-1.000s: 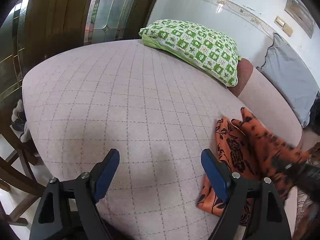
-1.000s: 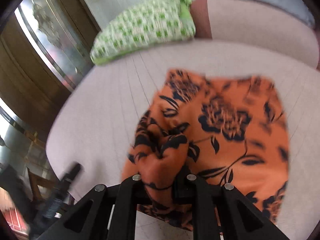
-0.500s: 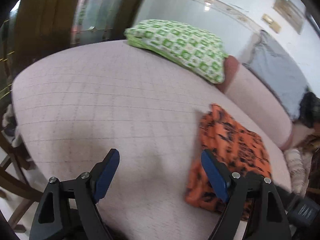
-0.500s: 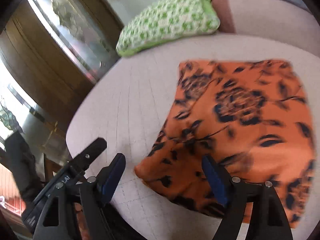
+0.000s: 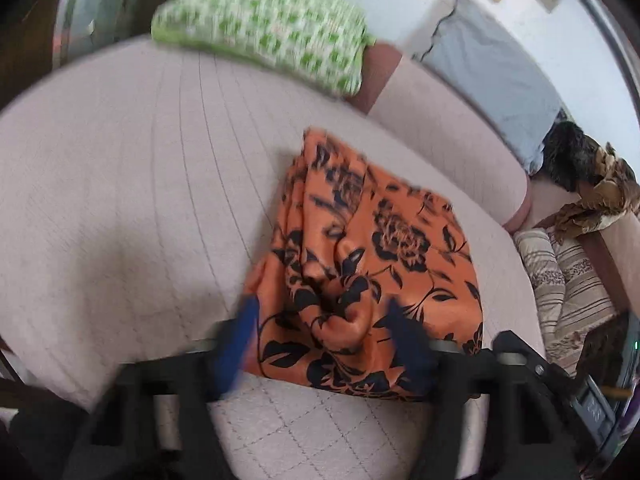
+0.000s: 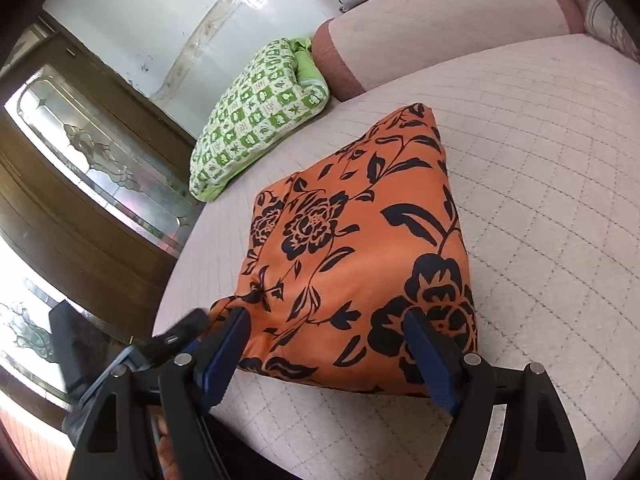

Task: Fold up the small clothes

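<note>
An orange cloth with a black flower print lies folded into a rough rectangle on a pale pink quilted bed, close to the near edge of the mattress. In the left wrist view the same cloth shows a bunched ridge rising at its near end.

The left claw hangs over that near end with its jaws closing; the raised fold of fabric sits between the two blue pads, which are blurred, and neither pad clearly presses on the cloth. The right claw stands wide apart and straddles the near edge of the cloth, its blue pads lying to either side over the fabric without pinching it, so it holds nothing.

A green and white checked pillow lies at the far end of the bed, against a long pink bolster. A grey cushion leans against the white wall behind the bolster. To the left of the bed stands dark wooden furniture with patterned glass panels. In the left wrist view, striped bedding is heaped to the right of the cloth
</note>
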Demonstrator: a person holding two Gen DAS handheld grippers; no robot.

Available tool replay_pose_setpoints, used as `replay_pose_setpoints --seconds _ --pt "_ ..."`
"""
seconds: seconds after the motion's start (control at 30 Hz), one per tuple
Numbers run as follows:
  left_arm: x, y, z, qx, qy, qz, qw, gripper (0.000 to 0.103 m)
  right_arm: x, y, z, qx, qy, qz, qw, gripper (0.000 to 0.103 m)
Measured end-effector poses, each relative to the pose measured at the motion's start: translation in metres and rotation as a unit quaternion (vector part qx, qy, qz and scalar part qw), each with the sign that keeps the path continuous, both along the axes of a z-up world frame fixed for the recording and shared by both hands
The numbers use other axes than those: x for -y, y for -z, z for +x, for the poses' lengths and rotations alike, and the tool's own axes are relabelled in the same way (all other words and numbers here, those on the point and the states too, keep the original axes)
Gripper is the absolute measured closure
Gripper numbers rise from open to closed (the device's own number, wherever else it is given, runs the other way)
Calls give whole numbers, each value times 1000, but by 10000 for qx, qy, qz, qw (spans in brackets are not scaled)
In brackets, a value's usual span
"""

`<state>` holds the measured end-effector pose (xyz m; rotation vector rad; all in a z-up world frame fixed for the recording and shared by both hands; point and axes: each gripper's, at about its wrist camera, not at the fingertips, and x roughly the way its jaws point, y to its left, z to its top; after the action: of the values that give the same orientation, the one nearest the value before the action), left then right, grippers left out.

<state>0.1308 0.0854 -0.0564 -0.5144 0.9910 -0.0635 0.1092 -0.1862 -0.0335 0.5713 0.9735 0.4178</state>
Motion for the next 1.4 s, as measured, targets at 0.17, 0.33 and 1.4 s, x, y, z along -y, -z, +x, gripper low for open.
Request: replay_pose_setpoints --seconds 0.17,0.33,1.4 --pt "-31 26 -11 -332 -578 -769 9948 88 8 7 -2 -18 1 176 9998 21" --pt "-28 30 -19 -400 -518 -659 9957 86 16 16 -1 -141 -5 421 9990 22" --pt "25 25 45 -113 841 1353 9872 26 63 72 32 -1655 391 1531 9735 30"
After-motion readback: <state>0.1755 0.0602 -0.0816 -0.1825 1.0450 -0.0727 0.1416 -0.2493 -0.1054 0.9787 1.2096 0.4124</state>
